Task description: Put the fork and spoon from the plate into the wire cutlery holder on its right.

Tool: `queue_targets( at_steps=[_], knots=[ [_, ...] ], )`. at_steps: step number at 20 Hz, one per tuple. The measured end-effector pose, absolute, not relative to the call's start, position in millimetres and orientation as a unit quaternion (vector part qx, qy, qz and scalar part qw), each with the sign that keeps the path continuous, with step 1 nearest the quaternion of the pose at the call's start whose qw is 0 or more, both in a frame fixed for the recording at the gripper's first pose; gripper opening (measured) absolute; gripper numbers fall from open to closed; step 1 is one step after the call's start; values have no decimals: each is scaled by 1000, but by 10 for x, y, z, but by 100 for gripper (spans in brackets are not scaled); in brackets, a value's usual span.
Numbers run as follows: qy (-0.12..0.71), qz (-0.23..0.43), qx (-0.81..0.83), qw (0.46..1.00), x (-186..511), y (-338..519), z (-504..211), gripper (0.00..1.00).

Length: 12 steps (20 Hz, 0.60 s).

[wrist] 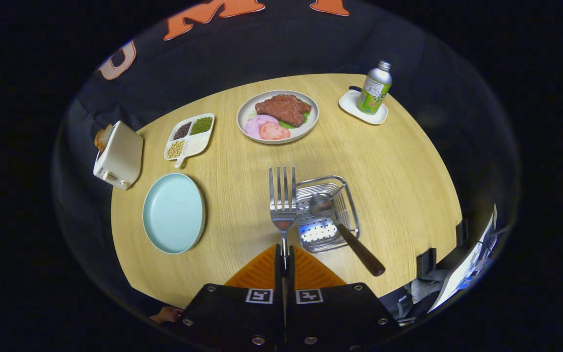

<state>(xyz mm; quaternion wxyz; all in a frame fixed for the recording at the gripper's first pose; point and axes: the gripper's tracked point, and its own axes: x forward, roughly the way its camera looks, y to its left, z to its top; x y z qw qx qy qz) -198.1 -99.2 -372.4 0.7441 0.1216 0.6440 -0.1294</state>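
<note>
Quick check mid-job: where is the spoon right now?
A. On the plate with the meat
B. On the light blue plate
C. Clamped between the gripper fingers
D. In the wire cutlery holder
D: the spoon lies with its bowl in the wire cutlery holder, while the gripper is shut on the fork.

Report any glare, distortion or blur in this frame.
Gripper view: fisheye bends the table edge into a curve; glare shines off the wire cutlery holder base and the fork held in the shut gripper; the centre is sharp, and the outer parts darken toward the booth wall.
</note>
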Motion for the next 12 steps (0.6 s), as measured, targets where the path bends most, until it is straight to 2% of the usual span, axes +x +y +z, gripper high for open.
queue_targets(
  at_steps=[12],
  knots=[
    [669, -126, 117, 723, -2126, -1265, -3852, 5]
  ],
)
